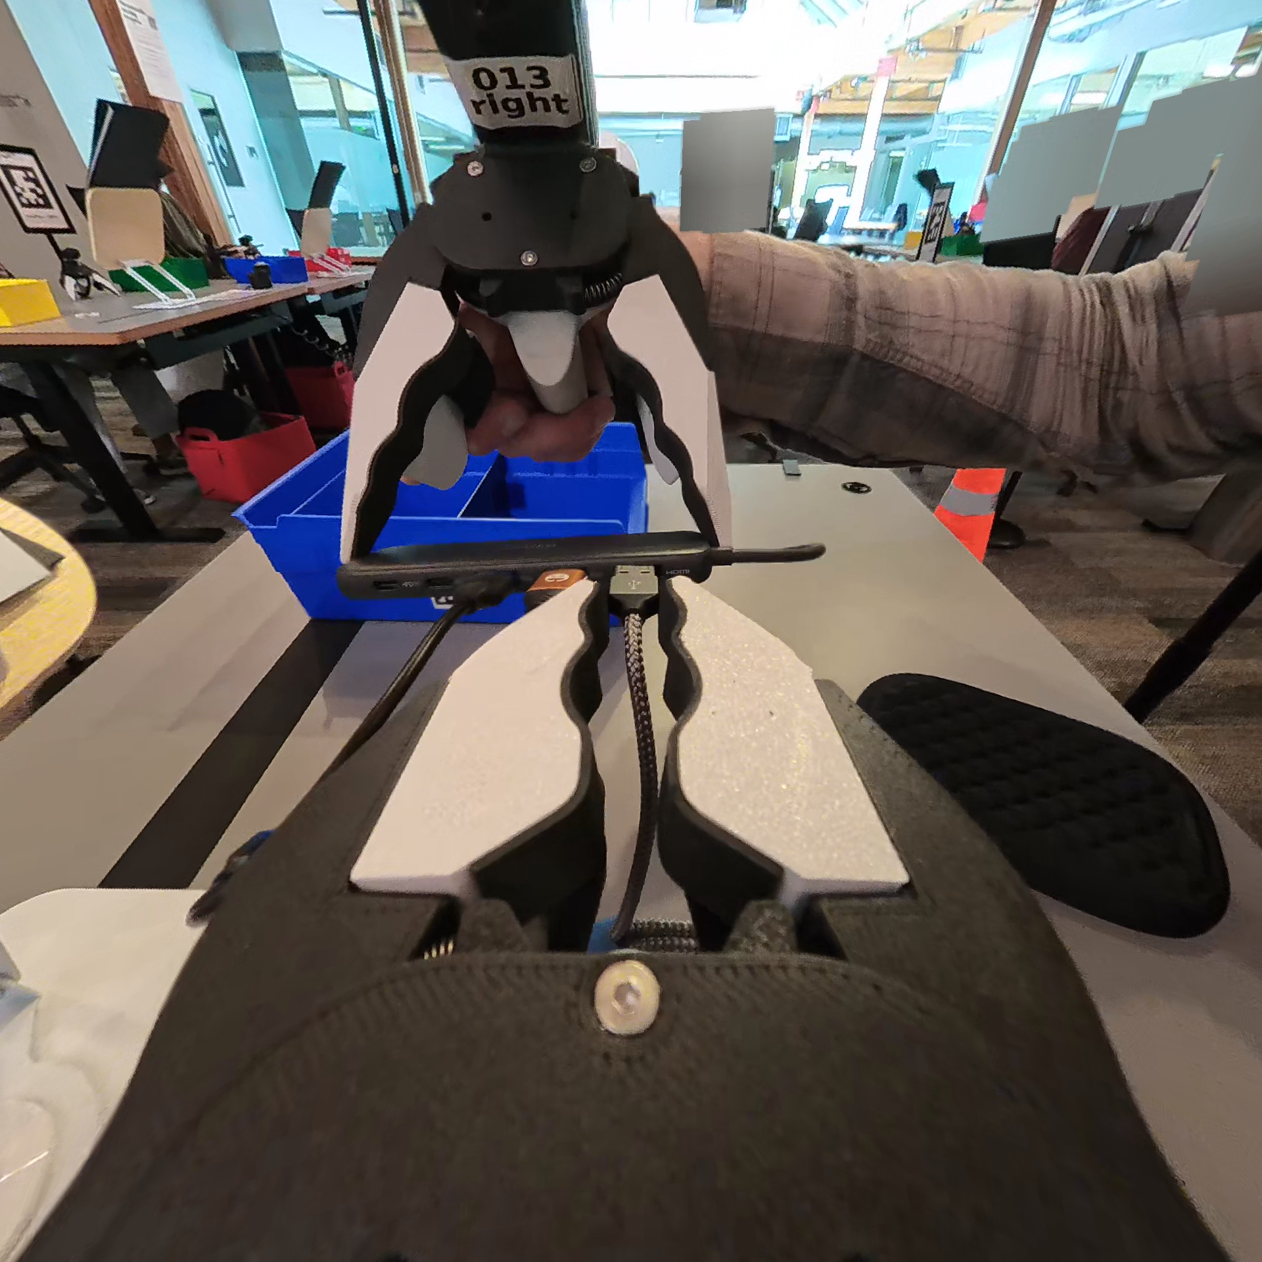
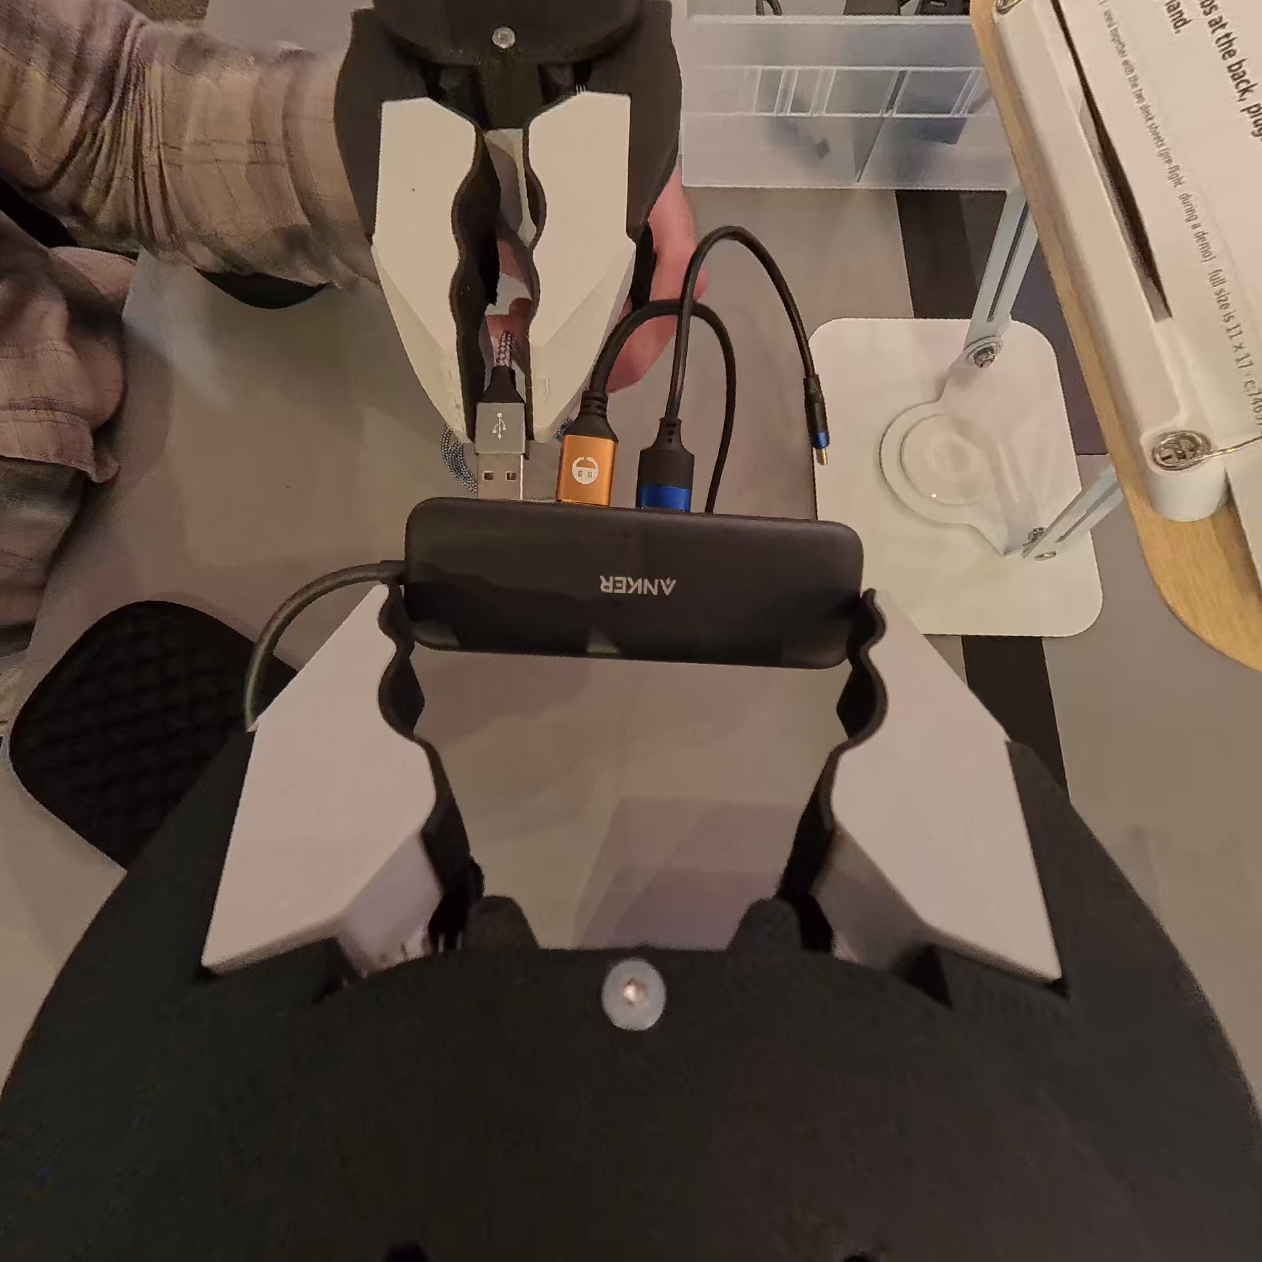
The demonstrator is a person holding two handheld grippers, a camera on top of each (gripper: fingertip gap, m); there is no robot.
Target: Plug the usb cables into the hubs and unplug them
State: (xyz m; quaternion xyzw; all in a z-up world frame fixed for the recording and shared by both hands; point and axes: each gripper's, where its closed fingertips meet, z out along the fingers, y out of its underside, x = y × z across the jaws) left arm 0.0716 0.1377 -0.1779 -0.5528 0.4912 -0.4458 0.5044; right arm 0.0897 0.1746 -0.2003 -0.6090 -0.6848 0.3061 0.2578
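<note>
Your right gripper (image 2: pixel 632 632) has its fingers spread wide and clamped on the two short ends of the black USB hub (image 2: pixel 632 580), which sits level just above the grey worktop (image 2: pixel 273 423). The hub's own black lead (image 2: pixel 287 614) curls off its end past your right-hand finger.

Beyond the hub, along its far edge, your left gripper (image 2: pixel 502 423) is pinched tight on the silver USB-A plug (image 2: pixel 502 444) of the braided cable (image 1: pixel 640 717). The plug's metal tip sits right at the port, mostly showing — whether it has entered you cannot tell. The braided cable runs back between the left fingers (image 1: pixel 519 717).

Just beside that plug, the orange plug (image 2: pixel 586 468) and the black-and-blue plug (image 2: pixel 666 474) are both seated in the hub, their black cables looping away. One loose cable end (image 2: pixel 817 437) hangs over the white stand base (image 2: pixel 956 601).

From the left wrist view, a blue bin (image 1: pixel 437 539) stands behind the hub — and a black mesh pad (image 1: pixel 1045 799) lies to the side.
</note>
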